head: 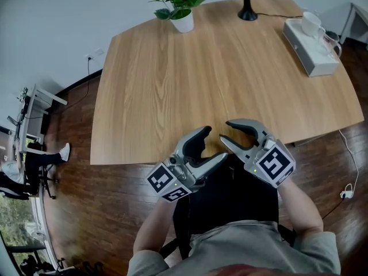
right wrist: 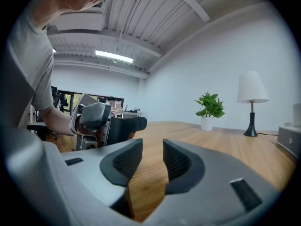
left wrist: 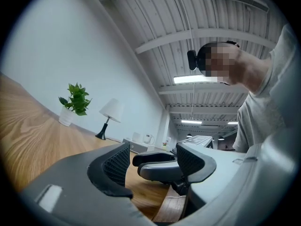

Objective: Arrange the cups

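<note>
A white cup (head: 311, 23) stands on a white box (head: 307, 53) at the table's far right corner, with a clear glass cup (head: 333, 42) beside it. Both grippers hover at the table's near edge, far from the cups. My left gripper (head: 211, 146) is open and empty, and its pads (left wrist: 117, 161) stand wide apart. My right gripper (head: 229, 131) is also open, with a narrower gap and only bare tabletop between its pads (right wrist: 129, 158). The two point toward each other, tips almost meeting. A small cup (left wrist: 148, 138) shows far off in the left gripper view.
A wooden table (head: 190, 79) carries a potted plant (head: 179, 4) and a lamp base (head: 247, 9) along its far edge. A cable (head: 347, 154) hangs off the right side onto the dark wood floor. A person's legs (head: 40, 157) show at far left.
</note>
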`<state>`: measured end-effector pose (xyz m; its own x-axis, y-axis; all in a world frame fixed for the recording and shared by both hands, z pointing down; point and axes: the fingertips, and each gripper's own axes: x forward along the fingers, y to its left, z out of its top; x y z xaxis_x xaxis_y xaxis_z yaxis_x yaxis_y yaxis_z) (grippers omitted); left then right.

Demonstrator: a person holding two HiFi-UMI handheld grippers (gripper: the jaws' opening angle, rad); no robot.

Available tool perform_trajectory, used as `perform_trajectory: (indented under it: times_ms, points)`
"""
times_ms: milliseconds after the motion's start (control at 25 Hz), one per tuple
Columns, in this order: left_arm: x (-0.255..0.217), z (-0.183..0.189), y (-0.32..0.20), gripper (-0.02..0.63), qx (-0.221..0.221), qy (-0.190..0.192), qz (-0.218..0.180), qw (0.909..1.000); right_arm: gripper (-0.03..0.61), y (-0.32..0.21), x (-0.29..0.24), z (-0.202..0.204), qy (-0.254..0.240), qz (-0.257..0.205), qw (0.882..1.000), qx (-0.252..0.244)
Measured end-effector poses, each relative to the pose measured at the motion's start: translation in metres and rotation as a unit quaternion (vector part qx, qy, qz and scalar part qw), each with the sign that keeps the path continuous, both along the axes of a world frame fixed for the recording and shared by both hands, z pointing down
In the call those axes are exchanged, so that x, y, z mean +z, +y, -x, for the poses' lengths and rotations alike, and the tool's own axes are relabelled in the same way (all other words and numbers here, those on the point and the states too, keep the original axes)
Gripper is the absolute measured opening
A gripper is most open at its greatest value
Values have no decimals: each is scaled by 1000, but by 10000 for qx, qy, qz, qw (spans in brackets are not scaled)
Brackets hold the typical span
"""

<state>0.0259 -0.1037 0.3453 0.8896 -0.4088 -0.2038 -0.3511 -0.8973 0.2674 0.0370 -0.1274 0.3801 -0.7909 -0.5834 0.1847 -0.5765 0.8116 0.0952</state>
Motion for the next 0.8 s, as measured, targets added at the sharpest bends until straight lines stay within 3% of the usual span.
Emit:
perform_trajectory:
  times_ms: [800]
  points:
    - [-4,8,-7,305,-114,317,153,9993,130,2,2,3,76,-33,10000,-32]
